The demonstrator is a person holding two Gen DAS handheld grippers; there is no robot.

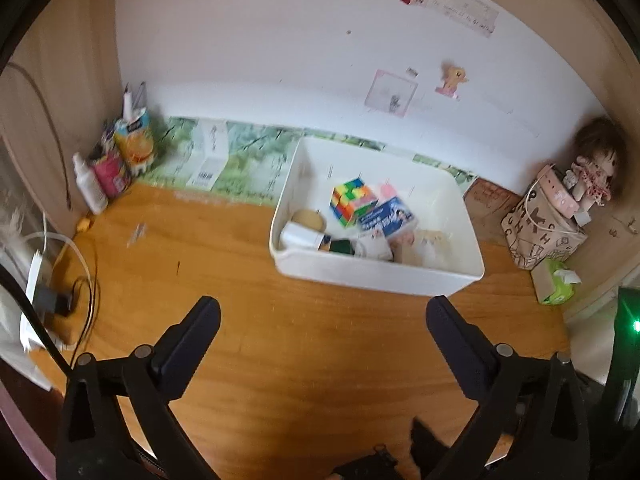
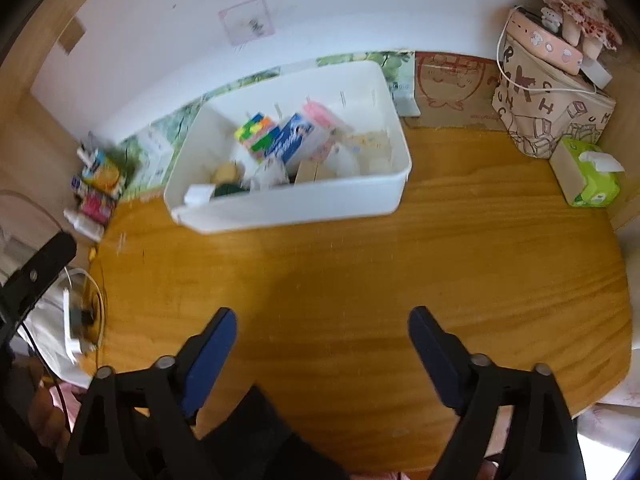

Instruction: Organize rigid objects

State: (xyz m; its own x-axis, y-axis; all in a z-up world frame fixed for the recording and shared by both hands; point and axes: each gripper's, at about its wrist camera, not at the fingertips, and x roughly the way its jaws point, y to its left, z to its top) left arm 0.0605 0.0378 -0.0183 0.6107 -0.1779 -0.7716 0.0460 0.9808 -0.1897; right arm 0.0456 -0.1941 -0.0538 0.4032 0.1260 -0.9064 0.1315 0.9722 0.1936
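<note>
Bin (image 1: 380, 276) long axis left-right

Both wrist views face shared bin (image 1: 376, 276) (image 2: 288, 204).

Green tissue box (image 2: 588, 176), doll (image 1: 596, 164) on patterned bag (image 2: 552, 108), wooden table (image 2: 360, 264)

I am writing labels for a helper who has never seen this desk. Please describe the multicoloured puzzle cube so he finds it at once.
Start at the wooden desk and find the large white plastic bin near the wall. The multicoloured puzzle cube lies inside it, toward the back, just left of a blue and white carton. It alone shows a patchwork of bright yellow, green, blue and orange squares.
</note>
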